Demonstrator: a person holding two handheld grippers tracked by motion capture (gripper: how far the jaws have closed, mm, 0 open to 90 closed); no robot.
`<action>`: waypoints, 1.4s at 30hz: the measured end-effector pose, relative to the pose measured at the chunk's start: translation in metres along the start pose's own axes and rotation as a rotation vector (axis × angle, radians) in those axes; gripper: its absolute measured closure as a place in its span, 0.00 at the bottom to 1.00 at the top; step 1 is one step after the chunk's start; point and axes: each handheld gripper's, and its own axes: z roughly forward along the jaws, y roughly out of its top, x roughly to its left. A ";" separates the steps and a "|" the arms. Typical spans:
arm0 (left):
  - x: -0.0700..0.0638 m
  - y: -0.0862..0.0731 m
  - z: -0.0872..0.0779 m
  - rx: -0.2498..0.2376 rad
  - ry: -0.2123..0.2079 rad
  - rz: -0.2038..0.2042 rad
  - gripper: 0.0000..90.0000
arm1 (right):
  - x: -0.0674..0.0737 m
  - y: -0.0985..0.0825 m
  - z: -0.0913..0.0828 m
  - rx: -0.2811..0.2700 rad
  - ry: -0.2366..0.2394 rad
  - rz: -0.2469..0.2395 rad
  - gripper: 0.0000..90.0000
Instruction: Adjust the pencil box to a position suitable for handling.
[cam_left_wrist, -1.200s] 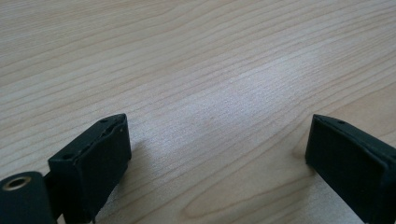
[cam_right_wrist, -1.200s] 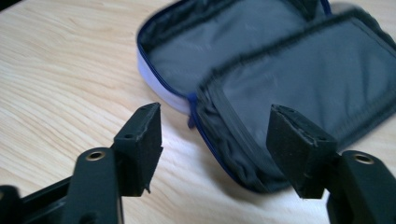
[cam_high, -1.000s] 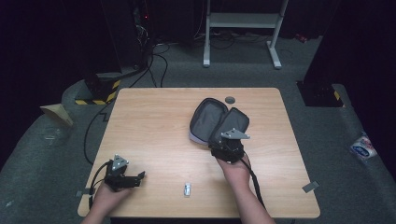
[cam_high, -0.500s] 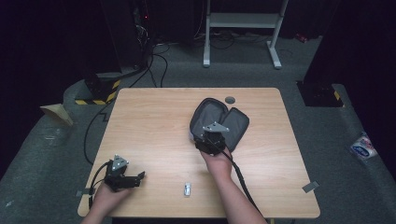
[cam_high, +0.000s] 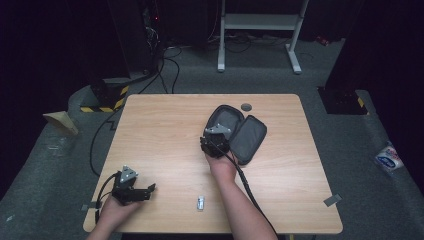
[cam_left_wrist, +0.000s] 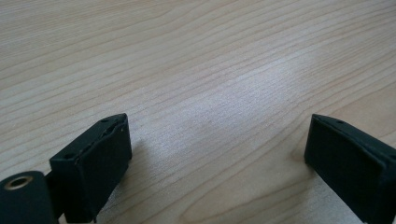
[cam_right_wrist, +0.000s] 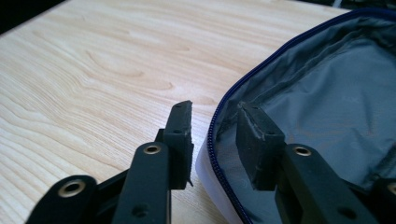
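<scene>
We find the open grey case (cam_high: 235, 131) lying near the middle of the table (cam_high: 160, 125). Our right gripper (cam_high: 214, 141) reaches forward over its near left wall; its jaws have just been closing and now straddle the zippered rim (cam_right_wrist: 211, 140), one outside, one inside, with gaps still showing. Our left gripper (cam_high: 131, 187) rests low at the near left corner, jaws wide apart, holding nothing. A small metal piece (cam_high: 200, 203) lies between our forearms.
</scene>
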 end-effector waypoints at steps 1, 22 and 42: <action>0.000 0.000 0.000 -0.001 -0.002 0.001 0.08 | 0.001 0.000 0.003 0.012 0.000 -0.003 0.74; -0.001 -0.001 -0.001 -0.001 0.007 0.004 0.09 | 0.012 -0.023 -0.008 0.017 0.054 -0.060 0.93; -0.001 -0.002 -0.002 -0.004 0.014 -0.004 0.10 | 0.005 -0.062 -0.060 -0.032 0.074 -0.089 0.82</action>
